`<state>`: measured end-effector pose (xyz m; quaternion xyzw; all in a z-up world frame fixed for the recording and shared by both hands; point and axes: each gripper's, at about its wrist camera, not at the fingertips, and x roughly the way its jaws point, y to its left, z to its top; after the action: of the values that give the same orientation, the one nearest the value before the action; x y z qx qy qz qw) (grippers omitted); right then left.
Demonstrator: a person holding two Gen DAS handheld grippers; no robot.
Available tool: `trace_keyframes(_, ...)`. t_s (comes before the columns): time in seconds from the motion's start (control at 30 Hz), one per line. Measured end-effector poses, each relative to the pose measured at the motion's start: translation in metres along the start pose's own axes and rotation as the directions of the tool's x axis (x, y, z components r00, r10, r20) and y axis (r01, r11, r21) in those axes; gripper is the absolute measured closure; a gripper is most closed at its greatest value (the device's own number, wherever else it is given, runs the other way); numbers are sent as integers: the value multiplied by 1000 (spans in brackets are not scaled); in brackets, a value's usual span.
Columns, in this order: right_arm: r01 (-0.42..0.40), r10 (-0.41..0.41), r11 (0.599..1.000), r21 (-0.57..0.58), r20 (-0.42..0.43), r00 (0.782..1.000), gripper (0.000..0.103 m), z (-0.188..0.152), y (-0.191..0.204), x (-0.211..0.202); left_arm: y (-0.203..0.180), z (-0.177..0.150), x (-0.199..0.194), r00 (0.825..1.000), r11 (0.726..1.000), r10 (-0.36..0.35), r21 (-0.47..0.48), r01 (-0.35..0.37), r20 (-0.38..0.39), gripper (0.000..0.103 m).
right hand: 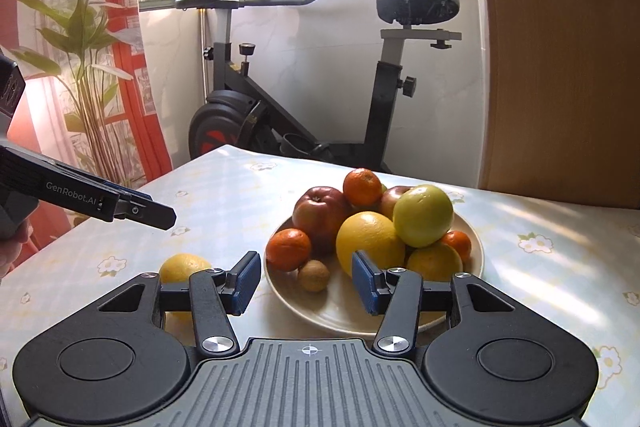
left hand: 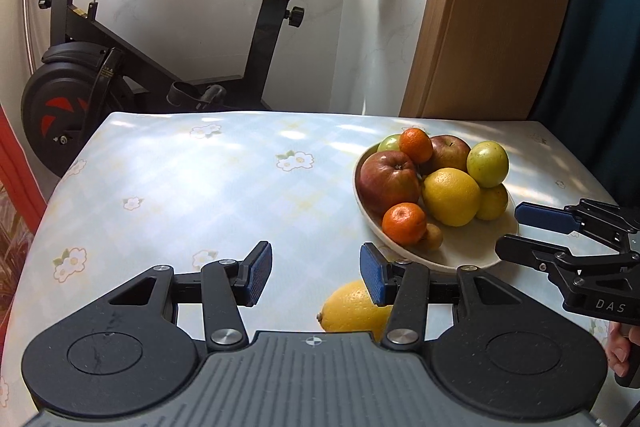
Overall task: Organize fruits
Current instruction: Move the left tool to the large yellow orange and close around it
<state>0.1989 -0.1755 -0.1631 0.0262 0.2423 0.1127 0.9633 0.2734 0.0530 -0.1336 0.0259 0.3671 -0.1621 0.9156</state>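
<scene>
A white plate [left hand: 460, 259] [right hand: 332, 311] holds piled fruit: red apples [left hand: 388, 181] [right hand: 320, 217], mandarins [left hand: 404, 223] [right hand: 288, 249], a large yellow citrus [left hand: 452, 195] [right hand: 370, 239], a green apple [left hand: 488, 163] [right hand: 423, 215] and a small brown fruit [right hand: 314, 275]. One yellow lemon [left hand: 352, 307] [right hand: 185, 267] lies on the table beside the plate. My left gripper [left hand: 316, 277] is open and empty, above the table just left of the lemon; it also shows in the right wrist view [right hand: 156, 211]. My right gripper [right hand: 306, 285] is open and empty over the plate's near rim; it also shows in the left wrist view [left hand: 510, 231].
The table [left hand: 200, 187] has a pale checked cloth with flowers. An exercise bike [left hand: 120, 67] [right hand: 300, 107] stands behind it by the wall. A wooden panel [left hand: 500, 27] rises at the right. A plant and red curtain [right hand: 100, 67] stand at the left.
</scene>
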Motion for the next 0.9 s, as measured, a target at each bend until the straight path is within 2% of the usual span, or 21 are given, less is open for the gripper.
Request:
trace_keyframes(0.17, -24, 22, 999, -33, -74, 997, 56, -15, 24, 12, 23, -12, 7, 1000, 999, -13, -51, 13, -3, 55)
trace_keyframes(0.23, -38, 32, 997, -64, -102, 994, 56, -19, 35, 17, 34, -17, 13, 1000, 996, -12, -86, 11, -15, 60)
trace_keyframes(0.4, -62, 45, 991, -117, -141, 989, 56, -20, 54, 26, 52, -26, 21, 997, 980, -78, -183, 74, -16, 62)
trace_keyframes(0.5, -71, 47, 987, -141, -166, 985, 56, -19, 59, 34, 52, -28, 25, 990, 967, -138, -216, 135, -2, 62)
trace_keyframes(0.6, -80, 51, 985, -155, -179, 983, 56, -20, 64, 37, 45, -29, 29, 984, 963, -177, -210, 171, -9, 64)
trace_keyframes(0.9, -105, 63, 975, -195, -209, 976, 56, -19, 67, 44, 43, -29, 34, 964, 932, -265, -255, 258, 8, 64)
